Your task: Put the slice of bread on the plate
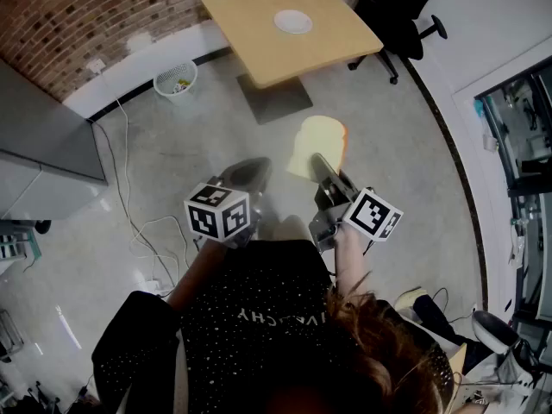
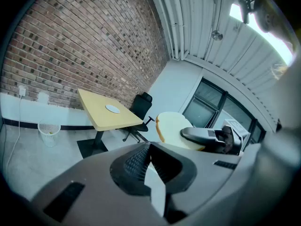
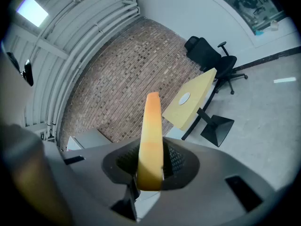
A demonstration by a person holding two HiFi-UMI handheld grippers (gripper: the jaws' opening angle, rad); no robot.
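Note:
My right gripper (image 1: 327, 173) is shut on a slice of bread (image 1: 317, 145), pale with a browned crust, held out in front of me above the floor. In the right gripper view the bread (image 3: 151, 140) stands edge-on between the jaws. The white plate (image 1: 293, 21) lies on a light wooden table (image 1: 259, 41) some way ahead; it also shows as the plate (image 3: 185, 97) in the right gripper view and the plate (image 2: 113, 108) in the left gripper view. My left gripper (image 1: 246, 175) is beside the right one, its jaws together with nothing between them. From it I see the bread (image 2: 171, 128).
A white wire waste basket (image 1: 175, 79) stands left of the table by the brick wall. A black office chair (image 1: 398, 11) is at the table's right. Cables (image 1: 142, 231) trail over the grey floor on my left, near a grey cabinet (image 1: 43, 145).

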